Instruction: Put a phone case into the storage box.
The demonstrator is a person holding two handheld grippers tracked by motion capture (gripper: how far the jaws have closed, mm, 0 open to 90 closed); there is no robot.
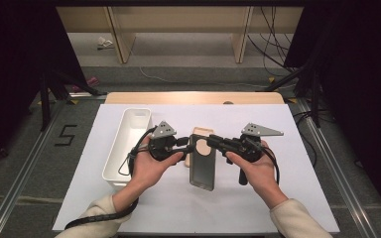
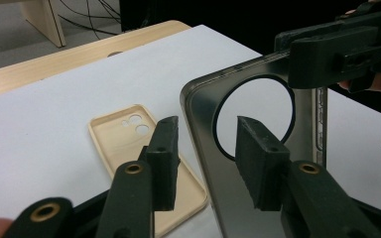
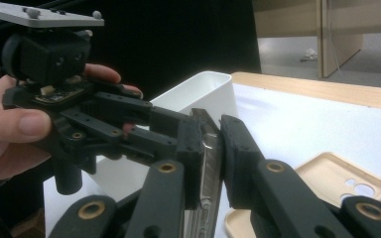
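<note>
Centre of the high view: a dark phone case with a round cutout [image 1: 203,166] is held above the white table top [image 1: 287,198] between two hand-held grippers. The right gripper [image 3: 210,148], entering from the right of that frame, pinches one edge of the case, its pads pressed against both faces, as the lower centre of the right gripper view shows. The left gripper [image 2: 206,158] straddles the opposite edge in the left gripper view; its jaws stand partly spread with the case's rim between them, and contact of the pads cannot be told. A beige phone case [image 2: 134,148] lies flat, inner side up, on the table below, at lower left of the left gripper view. A white bin [image 1: 126,144] stands left of centre in the high view.
</note>
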